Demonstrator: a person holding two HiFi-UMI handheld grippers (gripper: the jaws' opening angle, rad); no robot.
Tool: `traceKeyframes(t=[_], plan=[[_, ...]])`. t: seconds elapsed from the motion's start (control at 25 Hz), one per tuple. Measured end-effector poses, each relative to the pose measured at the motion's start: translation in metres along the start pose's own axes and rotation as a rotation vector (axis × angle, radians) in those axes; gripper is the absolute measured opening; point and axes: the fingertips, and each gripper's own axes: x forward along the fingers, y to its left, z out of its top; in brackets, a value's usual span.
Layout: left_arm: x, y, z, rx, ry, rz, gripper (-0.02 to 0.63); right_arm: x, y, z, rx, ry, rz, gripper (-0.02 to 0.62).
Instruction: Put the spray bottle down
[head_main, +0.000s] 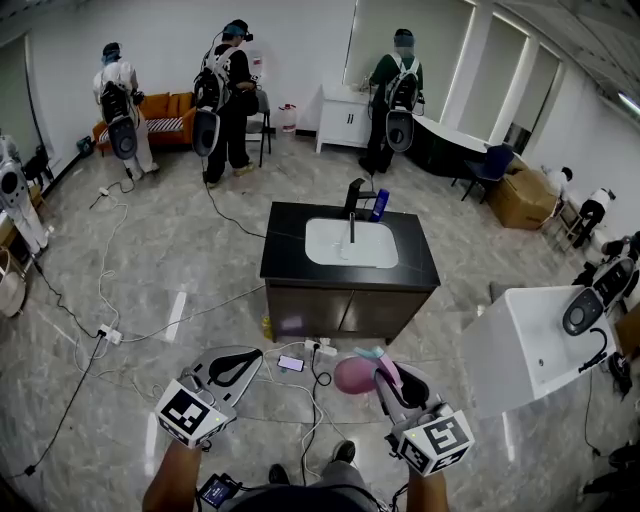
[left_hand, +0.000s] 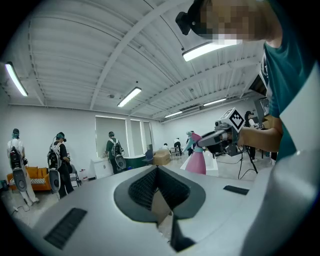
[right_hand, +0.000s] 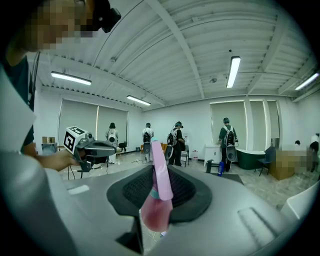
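Spray bottle (head_main: 356, 374), the pink one, is pinched between the jaws of the right gripper (head_main: 388, 380) and held upright in the air, well short of the black-topped sink cabinet (head_main: 290, 262). The left gripper (head_main: 232, 368) is pressed together on nothing. For a clean put-down, it should probably be carried over a bare patch of countertop, kept upright, lowered until the base is seated flat, and only then released, otherwise it could get tipped.

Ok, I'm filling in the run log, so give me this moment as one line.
left gripper: shut, empty | right gripper: shut on pink spray bottle | task: not yet put down
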Motion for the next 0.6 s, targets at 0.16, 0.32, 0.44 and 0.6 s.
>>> traceKeyframes(t=[0.16, 0.32, 0.44, 0.6], plan=[[0.020, 0.012, -0.005, -0.005, 0.016, 0.031, 0.002, 0.021, -0.026, 0.003, 0.010, -0.009, 0.025, 0.095], [0.052, 0.021, -0.006, -0.018, 0.038, 0.077, 0.002, 0.044, -0.063, 0.006, 0.026, -0.016, 0.078, 0.094], [0.079, 0.029, -0.005, -0.023, 0.048, 0.122, 0.002, 0.063, -0.093, 0.008, 0.022, -0.020, 0.121, 0.094], [0.114, 0.039, -0.005, -0.027, 0.070, 0.186, 0.002, 0.087, -0.133, 0.013, 0.011, -0.016, 0.178, 0.094]])
